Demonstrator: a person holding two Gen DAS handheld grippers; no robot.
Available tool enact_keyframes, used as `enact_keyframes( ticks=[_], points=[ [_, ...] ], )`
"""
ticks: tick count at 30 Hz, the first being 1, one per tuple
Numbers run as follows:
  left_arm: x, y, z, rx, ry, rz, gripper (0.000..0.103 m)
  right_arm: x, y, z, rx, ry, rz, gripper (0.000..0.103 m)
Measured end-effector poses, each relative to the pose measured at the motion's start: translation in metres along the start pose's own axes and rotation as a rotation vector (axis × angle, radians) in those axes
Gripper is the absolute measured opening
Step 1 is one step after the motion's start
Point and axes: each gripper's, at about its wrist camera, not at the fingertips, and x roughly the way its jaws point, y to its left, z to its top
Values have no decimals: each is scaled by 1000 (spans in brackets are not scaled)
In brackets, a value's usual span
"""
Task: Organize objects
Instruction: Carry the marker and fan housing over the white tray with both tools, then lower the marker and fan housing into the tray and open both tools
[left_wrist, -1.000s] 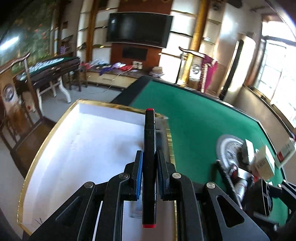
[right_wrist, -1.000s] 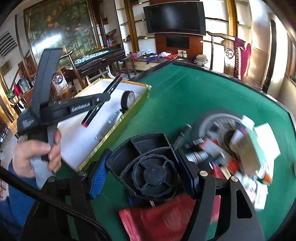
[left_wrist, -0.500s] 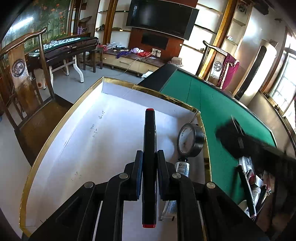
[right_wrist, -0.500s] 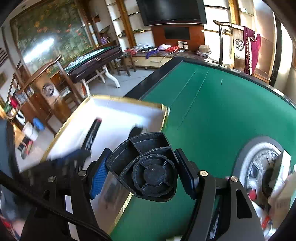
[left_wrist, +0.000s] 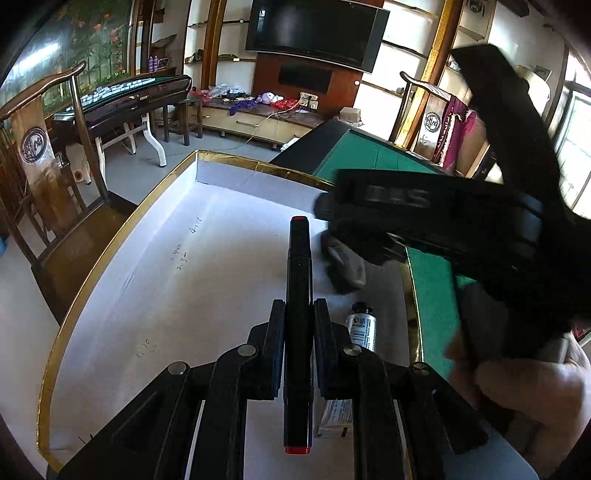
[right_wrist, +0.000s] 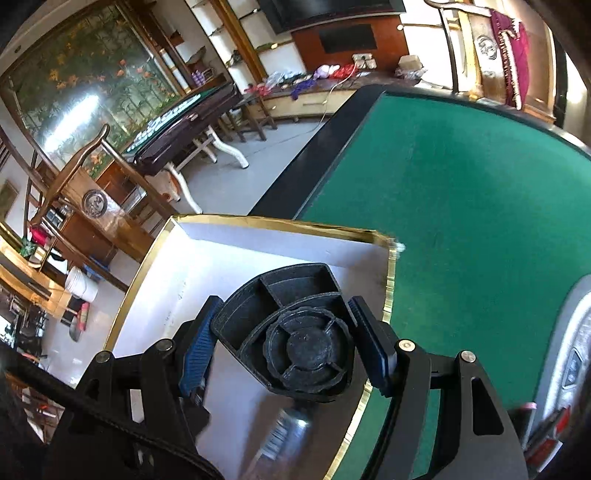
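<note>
Black marker (left_wrist: 298, 295) with red ends clamped lengthwise in my left gripper (left_wrist: 299, 325), pads tight on its barrel, hovering low over the white floor of the gold-rimmed box (left_wrist: 122, 236). Left hand barely shifted in the last half second, basically parked over the drop spot. Big change is my right gripper (right_wrist: 286, 345): a second ago it was out over the clutter on the green table (right_wrist: 461, 192), now it has swung across and sits above the box's near right corner. It grips a black plastic part with a round knob (right_wrist: 295, 339), blue pads pressing both sides. From the left camera the right tool shows as a blurred black shape crossing the box, right hand (left_wrist: 532, 387) at its handle. A small tube (left_wrist: 364, 326) already lies in the box by the right wall. So two items staged over the box; my guess is release comes next, marker first. Crowding risk: both tools close together.
</note>
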Motion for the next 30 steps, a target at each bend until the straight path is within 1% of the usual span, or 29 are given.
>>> enact_keyframes(
  ticks=[5, 10, 14, 18, 23, 30],
  points=[
    [1, -2, -1, 12, 8, 6, 12, 10, 3, 9, -44, -3, -57, 69],
    [1, -5, -2, 24, 19, 5, 12, 19, 0, 10, -75, 32, -136, 68],
    [2, -9, -4, 33, 31, 8, 12, 23, -3, 8, -84, 60, -157, 69],
    [4, -11, -5, 38, 47, 6, 12, 26, 1, 5, -115, 75, -197, 68],
    [6, -12, -6, 40, 62, 5, 12, 28, 3, 6, -131, 99, -222, 69],
    [2, -13, -6, 28, 50, 17, 12, 26, 0, 9, -100, 114, -194, 69]
  ],
)
